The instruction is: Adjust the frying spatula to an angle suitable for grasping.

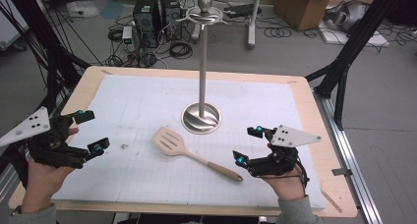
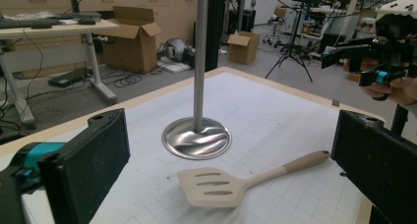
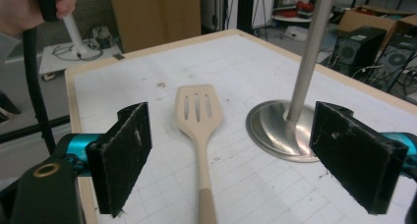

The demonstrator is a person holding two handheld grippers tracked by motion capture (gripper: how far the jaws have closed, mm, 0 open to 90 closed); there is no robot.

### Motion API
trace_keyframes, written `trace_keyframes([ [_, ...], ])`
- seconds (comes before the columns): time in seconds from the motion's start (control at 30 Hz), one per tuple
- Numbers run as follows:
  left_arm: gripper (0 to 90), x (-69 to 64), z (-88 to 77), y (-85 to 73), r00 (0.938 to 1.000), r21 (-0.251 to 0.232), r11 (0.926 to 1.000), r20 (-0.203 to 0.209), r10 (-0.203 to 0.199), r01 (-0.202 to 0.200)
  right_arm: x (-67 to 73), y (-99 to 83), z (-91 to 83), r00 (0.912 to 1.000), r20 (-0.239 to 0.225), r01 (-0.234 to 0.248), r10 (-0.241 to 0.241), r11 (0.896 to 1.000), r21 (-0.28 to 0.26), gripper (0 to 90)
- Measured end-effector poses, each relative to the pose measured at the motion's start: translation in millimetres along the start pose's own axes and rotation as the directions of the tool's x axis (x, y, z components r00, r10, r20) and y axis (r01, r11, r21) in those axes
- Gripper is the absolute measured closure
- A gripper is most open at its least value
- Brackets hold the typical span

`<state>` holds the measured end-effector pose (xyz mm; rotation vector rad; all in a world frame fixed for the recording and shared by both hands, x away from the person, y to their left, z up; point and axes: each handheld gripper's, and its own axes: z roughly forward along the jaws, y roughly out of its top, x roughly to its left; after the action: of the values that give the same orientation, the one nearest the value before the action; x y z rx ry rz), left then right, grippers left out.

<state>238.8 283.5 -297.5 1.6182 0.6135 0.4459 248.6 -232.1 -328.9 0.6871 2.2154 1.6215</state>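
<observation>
Top of pole (image 2: 199, 52) cut off in both gripper views; ball and hooks at the top seen from the high view only as small grey shapes, hard to make out. End of spatula (image 3: 198, 130) handle cut off at the bottom edge in the right gripper view. Small dark speck on the mat (image 1: 275, 106) left of the spatula, too small to tell what.

Left gripper (image 1: 91, 132) held over the left side of the mat, up off it, pointing right toward the middle. Jaws wide apart, nothing between them. Left hand (image 1: 42, 172) wrapped around the grip from below, sleeve at the bottom edge. White three-cornered plate sticking out to the left.

Right gripper (image 1: 247, 145) held over the right side of the mat, pointing left toward the spatula handle. Jaws wide apart too, holding nothing. Right hand (image 1: 285, 177) underneath, grey plate on top.

Spatula flat on the mat, between the two grippers, just in front of the round base (image 1: 201, 118) of the pole. Slotted head toward the left and back, handle running to the right and front, darker tip near the right gripper but not touching it. Apart from the base.

Table (image 1: 327, 170) wood edge all around the mat. Boxes and cables on the floor behind.
</observation>
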Motion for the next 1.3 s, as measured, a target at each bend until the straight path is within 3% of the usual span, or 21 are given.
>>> trace_keyframes([
  [0.27,1.7,0.3,-0.3,-1.0,1.0000,0.008,1.0000,-0.005,-0.002,0.002,2.7,-7.7,18.0,0.9996,-0.027,0.006,-0.004,0.998,0.061,25.1],
  [0.3,1.7,0.5,0.0,-1.3,1.0000,0.007,1.0000,-0.005,-0.005,0.005,2.0,-9.4,21.2,0.9991,-0.041,0.009,-0.006,0.998,0.068,31.6],
  [0.37,1.7,1.3,-0.1,-1.9,1.0000,0.011,0.9999,-0.005,-0.005,0.005,2.1,-10.8,23.1,0.9988,-0.047,0.015,-0.012,0.997,0.075,34.6],
  [0.4,1.7,1.2,0.1,-2.2,0.9999,0.011,0.9999,-0.006,-0.009,0.010,1.7,-11.6,23.9,0.9987,-0.050,0.012,-0.008,0.997,0.080,41.6],
  [0.5,1.7,1.3,0.4,-2.8,0.9999,0.015,0.9998,-0.007,-0.010,0.011,0.7,-13.8,25.5,0.9982,-0.059,0.014,-0.009,0.996,0.086,47.0],
  [0.53,1.7,1.2,0.7,-3.0,0.9999,0.016,0.9998,-0.007,-0.011,0.012,-0.3,-17.4,28.1,0.9984,-0.056,0.014,-0.008,0.995,0.096,55.0],
  [0.67,1.7,1.3,1.4,-3.3,0.9999,0.022,0.9997,-0.008,-0.008,0.008,-1.4,-23.9,32.5,0.9988,-0.041,0.034,-0.029,0.990,0.134,70.8],
  [0.7,1.7,1.4,1.4,-3.3,0.9999,0.023,0.9997,-0.007,-0.008,0.008,-1.4,-23.9,32.5,0.9988,-0.041,0.034,-0.029,0.990,0.134,70.8],
  [0.73,1.7,1.5,1.4,-3.4,0.9999,0.021,0.9997,-0.007,-0.009,0.009,-2.2,-27.6,34.3,0.9985,-0.038,0.044,-0.040,0.990,0.135,78.4],
  [0.9,1.7,2.3,1.4,-4.3,0.9998,0.021,0.9996,-0.012,-0.017,0.017,-4.2,-36.2,38.2,0.9981,-0.054,0.036,-0.029,0.990,0.136,89.3],
  [1.1,1.7,2.3,2.5,-5.2,0.9998,0.025,0.9995,-0.012,-0.018,0.018,-2.6,-45.3,50.4,0.9961,-0.083,0.046,-0.032,0.982,0.181,89.6],
  [1.3,1.7,2.6,3.3,-5.9,0.9997,0.029,0.9994,-0.012,-0.019,0.020,-0.3,-54.4,62.1,0.9915,-0.109,0.094,-0.071,0.970,0.225,89.7],
])
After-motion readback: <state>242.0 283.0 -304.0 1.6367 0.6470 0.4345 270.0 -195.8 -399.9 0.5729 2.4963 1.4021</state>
